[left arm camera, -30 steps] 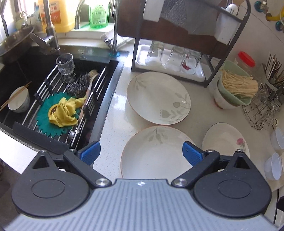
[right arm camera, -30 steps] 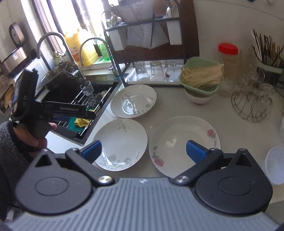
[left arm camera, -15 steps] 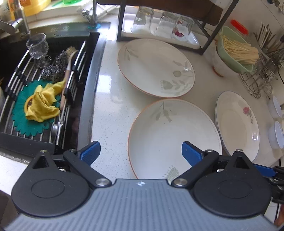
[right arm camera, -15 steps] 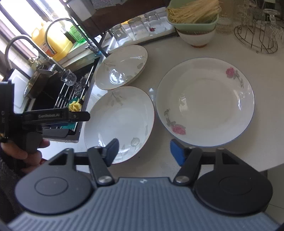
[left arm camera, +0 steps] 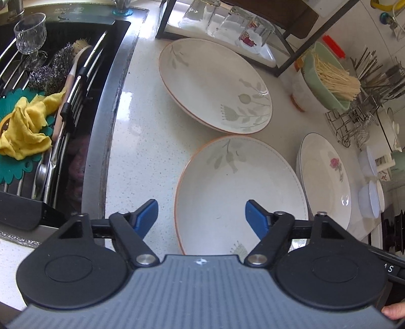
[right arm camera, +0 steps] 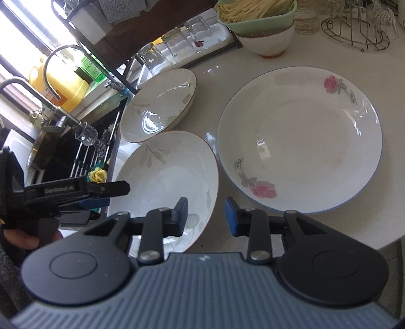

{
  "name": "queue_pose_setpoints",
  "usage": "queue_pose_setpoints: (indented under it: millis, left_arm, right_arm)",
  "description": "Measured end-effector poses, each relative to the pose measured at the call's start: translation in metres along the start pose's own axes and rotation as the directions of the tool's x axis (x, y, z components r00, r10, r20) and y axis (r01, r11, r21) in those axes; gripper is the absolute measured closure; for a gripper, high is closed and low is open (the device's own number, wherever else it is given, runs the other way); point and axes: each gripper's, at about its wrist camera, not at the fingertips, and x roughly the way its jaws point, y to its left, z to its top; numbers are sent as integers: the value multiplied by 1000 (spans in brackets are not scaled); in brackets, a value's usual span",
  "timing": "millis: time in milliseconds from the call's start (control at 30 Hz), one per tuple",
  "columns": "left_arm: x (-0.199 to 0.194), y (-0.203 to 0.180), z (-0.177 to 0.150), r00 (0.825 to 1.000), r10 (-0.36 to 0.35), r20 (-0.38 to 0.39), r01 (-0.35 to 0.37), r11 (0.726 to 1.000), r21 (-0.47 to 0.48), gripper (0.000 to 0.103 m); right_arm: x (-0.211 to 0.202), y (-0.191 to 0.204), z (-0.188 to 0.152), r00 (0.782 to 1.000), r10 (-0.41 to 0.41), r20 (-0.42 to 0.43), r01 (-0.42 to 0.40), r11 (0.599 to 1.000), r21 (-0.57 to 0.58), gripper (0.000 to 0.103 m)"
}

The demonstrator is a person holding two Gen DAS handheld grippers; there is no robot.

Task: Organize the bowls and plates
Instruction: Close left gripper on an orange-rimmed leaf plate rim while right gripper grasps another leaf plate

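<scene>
Three plates lie on the pale counter. The near leaf-patterned plate (left arm camera: 240,189) (right arm camera: 164,177) has both grippers at it. My left gripper (left arm camera: 201,217) (right arm camera: 111,194) straddles its left rim; the jaws are closing and the pads stand clear of the rim. My right gripper (right arm camera: 206,215) straddles its right rim, with jaws narrower and still closing, and a small gap shows at the blue pad. Behind lies a second leaf plate (left arm camera: 215,83) (right arm camera: 162,106). To the right lies a rose-patterned plate (left arm camera: 326,177) (right arm camera: 303,141).
A black sink (left arm camera: 111,83) on the left holds a rack, a wine glass (left arm camera: 29,33), scourers and a yellow cloth (left arm camera: 25,126). Behind stand a dish rack with upturned glasses (left arm camera: 227,22), a green bowl (left arm camera: 326,86) of pale sticks and a wire stand (left arm camera: 354,121). Small white bowls (left arm camera: 369,182) sit far right.
Both grippers have come down and tilted toward the near leaf plate, now straddling its opposite rims. Both pairs of jaws have narrowed, the right much more. The right gripper has rolled.
</scene>
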Motion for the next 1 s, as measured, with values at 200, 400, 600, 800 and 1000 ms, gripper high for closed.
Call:
queue_pose_setpoints:
  millis: [200, 400, 600, 800, 1000]
  left_arm:
    - [7, 2, 2, 1000, -1, -22, 1, 1000, -5, 54]
    - [9, 9, 5, 1000, 14, 14, -14, 1000, -25, 75]
    - [11, 12, 8, 1000, 20, 8, -20, 1000, -20, 84]
    - [11, 12, 9, 1000, 17, -24, -18, 1000, -23, 88]
    - [0, 5, 12, 999, -7, -46, 8, 1000, 7, 89]
  right_arm:
    - [10, 0, 1, 1000, -3, -13, 3, 999, 37, 76]
    - [21, 3, 2, 998, -51, -32, 51, 999, 9, 90]
    - [27, -1, 0, 999, -45, -24, 46, 998, 31, 94]
    - [27, -7, 1, 999, -28, -44, 32, 994, 105, 94]
    - [16, -10, 1, 998, -3, -64, 13, 988, 157, 93]
